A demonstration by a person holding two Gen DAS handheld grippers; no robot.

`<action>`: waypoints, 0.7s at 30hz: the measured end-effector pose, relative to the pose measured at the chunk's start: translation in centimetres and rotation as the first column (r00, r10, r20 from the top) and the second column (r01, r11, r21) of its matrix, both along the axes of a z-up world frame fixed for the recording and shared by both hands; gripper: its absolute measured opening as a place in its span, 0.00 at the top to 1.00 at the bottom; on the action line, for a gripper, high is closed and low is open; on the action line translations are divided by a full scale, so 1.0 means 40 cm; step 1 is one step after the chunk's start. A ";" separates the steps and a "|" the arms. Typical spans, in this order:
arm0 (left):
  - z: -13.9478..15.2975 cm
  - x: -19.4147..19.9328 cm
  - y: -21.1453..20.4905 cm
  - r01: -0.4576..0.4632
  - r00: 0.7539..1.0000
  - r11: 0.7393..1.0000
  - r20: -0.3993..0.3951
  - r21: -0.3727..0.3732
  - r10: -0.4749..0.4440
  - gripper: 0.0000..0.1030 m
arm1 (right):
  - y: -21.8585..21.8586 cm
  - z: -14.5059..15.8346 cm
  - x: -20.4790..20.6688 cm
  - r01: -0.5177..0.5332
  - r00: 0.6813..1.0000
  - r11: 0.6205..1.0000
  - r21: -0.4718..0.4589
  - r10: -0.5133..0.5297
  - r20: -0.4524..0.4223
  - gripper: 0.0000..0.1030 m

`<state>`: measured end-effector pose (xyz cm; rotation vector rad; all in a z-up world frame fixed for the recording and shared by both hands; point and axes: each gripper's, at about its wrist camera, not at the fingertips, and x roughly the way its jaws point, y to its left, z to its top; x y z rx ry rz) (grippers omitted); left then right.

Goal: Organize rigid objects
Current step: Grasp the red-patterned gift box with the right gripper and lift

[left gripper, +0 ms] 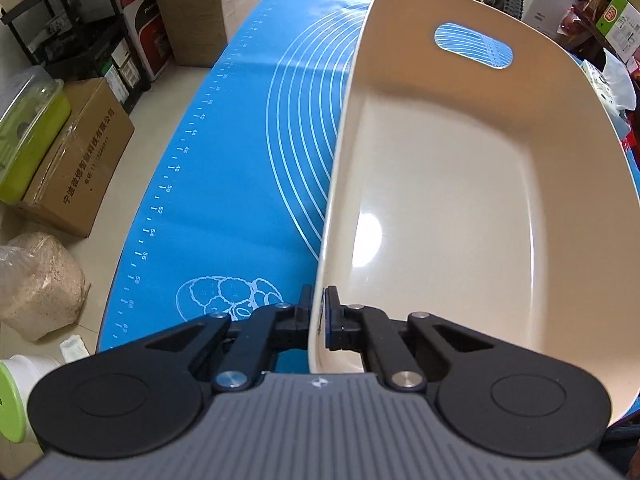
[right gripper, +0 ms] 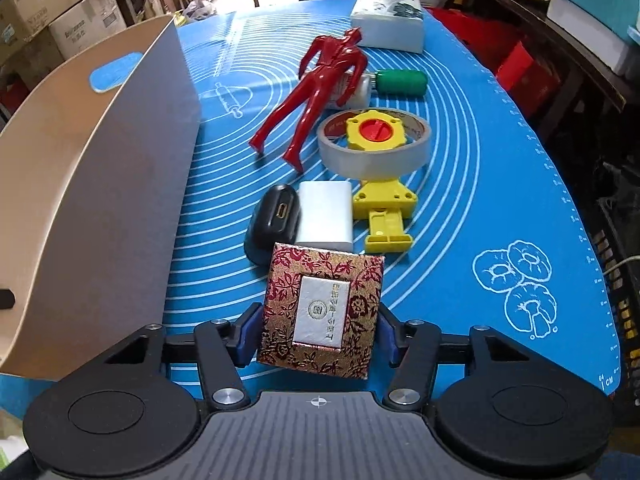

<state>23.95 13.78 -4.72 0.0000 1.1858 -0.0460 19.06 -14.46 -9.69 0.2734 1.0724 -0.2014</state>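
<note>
My left hand-held gripper [left gripper: 319,320] pinches the empty bin's [left gripper: 440,200] wall. My right hand-held gripper [right gripper: 318,330] hugs the patterned box [right gripper: 322,316] on the surface [right gripper: 460,208]. Every toy waits outside.

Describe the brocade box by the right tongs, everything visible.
The brocade box is square and flat, covered in gold fabric with a dark red floral pattern, and has a white label with printed characters on its lid. Lid closed. It lies on the blue mat, slightly rotated, between the fingers of the right tongs, whose blue pads sit at its two sides. Its far edge meets the white block.
</note>
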 end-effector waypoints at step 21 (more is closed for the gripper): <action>-0.002 -0.001 -0.007 0.006 1.000 1.000 0.003 0.024 -0.006 0.93 | -0.025 0.164 -0.012 -0.005 0.969 0.999 0.037 -0.005 0.248 0.42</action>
